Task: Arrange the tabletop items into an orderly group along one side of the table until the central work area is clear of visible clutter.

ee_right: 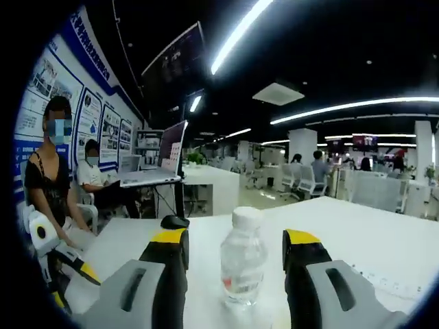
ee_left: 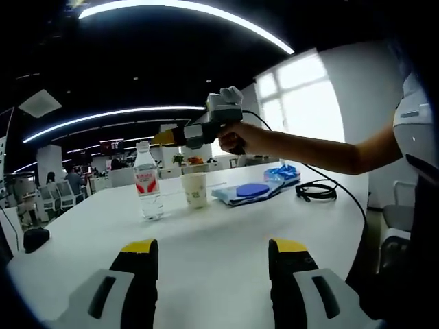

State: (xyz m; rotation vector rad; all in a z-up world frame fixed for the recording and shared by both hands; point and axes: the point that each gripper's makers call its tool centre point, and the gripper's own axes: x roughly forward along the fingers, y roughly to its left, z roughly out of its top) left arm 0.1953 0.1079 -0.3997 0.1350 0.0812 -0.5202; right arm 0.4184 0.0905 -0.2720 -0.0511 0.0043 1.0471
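Water bottle stands upright on the table, cap up, between the right hand-held gripper jaws, spread wide, not touching. Left hand-held gripper spread, empty.

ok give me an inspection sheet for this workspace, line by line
surface: white table, wide bare patch near the left tongs
job's things: water bottle upright, paper cup beside it, blue disc on a pale blue cloth, blue packet behind
clutter: black mouse at the far edge
grippers: left tongs open over bare table; right tongs open, bottle between the jaws, contact unclear
cables: black cable coiled on the table
surroundings: open office, people seated, laptop on a stand
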